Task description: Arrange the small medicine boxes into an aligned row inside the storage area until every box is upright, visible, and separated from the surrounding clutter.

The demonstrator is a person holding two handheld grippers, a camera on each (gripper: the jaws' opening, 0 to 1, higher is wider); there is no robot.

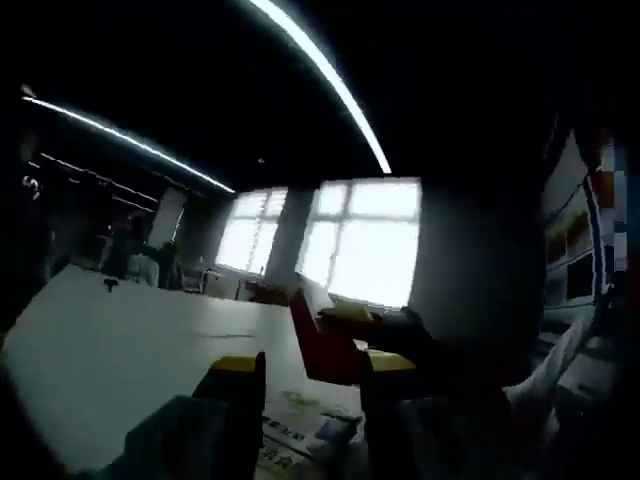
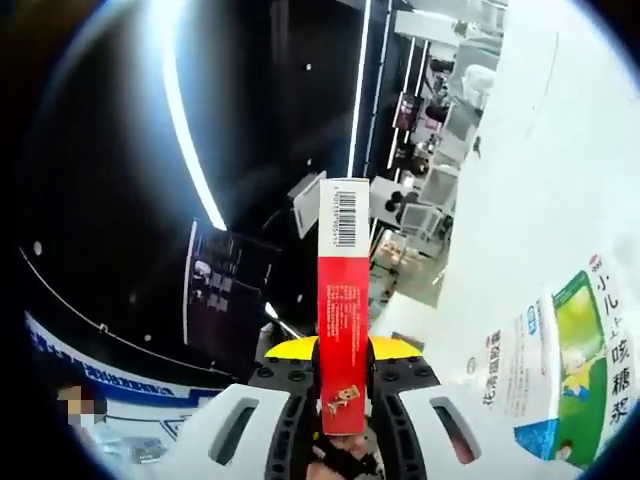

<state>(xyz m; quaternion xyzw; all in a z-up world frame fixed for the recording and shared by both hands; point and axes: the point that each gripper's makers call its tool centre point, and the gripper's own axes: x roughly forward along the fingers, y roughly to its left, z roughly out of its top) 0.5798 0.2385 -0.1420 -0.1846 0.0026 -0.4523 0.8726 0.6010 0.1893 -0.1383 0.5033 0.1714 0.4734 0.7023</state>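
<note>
Medicine boxes: one gripped, others flat on table

Red box (image 2: 343,300) is clamped edge-on between the right gripper (image 2: 343,400) jaws, barcode end pointing away. Green and white boxes (image 2: 560,360) lie flat on the white table (image 2: 520,180) at right. Left gripper (image 1: 300,380) jaws stand apart, holding nothing, above the table.

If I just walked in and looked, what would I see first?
First the tall red box, clamped between the right gripper's jaws in the middle of the right gripper view, its barcode end pointing away. Next, the green and white medicine box lying flat on the white table at the right of that view. In the left gripper view, bright windows glow at the back, and the left gripper hangs open over the table.
</note>
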